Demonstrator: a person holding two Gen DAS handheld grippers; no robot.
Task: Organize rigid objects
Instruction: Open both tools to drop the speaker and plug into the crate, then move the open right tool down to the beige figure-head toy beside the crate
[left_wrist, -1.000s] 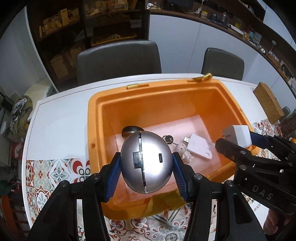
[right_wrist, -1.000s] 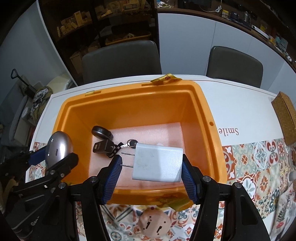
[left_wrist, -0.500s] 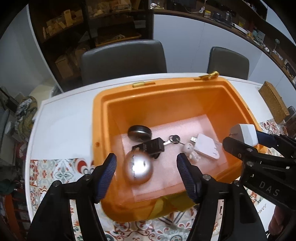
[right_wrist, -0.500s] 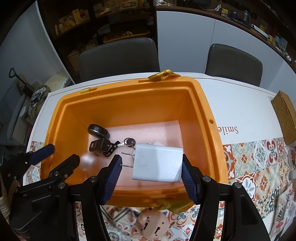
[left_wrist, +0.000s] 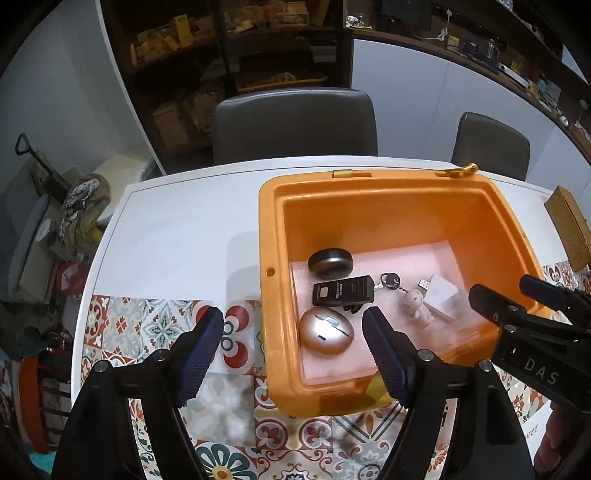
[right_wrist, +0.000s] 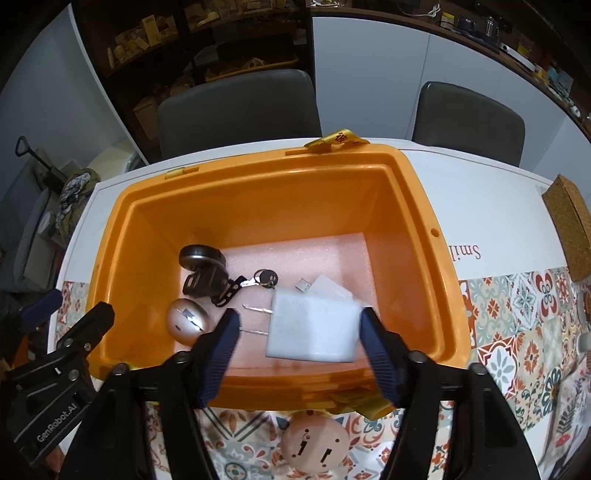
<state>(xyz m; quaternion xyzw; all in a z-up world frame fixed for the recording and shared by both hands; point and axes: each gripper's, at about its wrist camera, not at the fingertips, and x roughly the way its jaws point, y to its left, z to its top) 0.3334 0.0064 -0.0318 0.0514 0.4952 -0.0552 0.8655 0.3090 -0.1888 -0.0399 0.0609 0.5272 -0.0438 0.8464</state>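
Note:
An orange bin (left_wrist: 269, 236) stands on the table. On its foam floor lie a silver egg-shaped device (left_wrist: 327, 330), a black disc (left_wrist: 330, 262), a black fob (left_wrist: 343, 290) with keys (left_wrist: 391, 280), a small figure (left_wrist: 417, 306) and a white USB adapter (left_wrist: 439, 288). My left gripper (left_wrist: 293, 328) hangs over the bin's near-left wall, jaws opening, nothing between them. My right gripper (right_wrist: 299, 332) is over the bin's (right_wrist: 424, 206) near wall, jaws opening. The white charger (right_wrist: 314, 328) shows blurred between its fingers, free of the pads and dropping.
A pinkish round plug (right_wrist: 314, 446) lies on the tiled mat (right_wrist: 517, 317) in front of the bin. A woven box (right_wrist: 569, 229) sits at the table's right edge. Two grey chairs (left_wrist: 295, 125) stand behind the table. Bare white tabletop (left_wrist: 177, 229) stretches left of the bin.
My left gripper let go of the silver device, which now lies in the bin, and moved left. My right gripper widened and the white charger slipped free.

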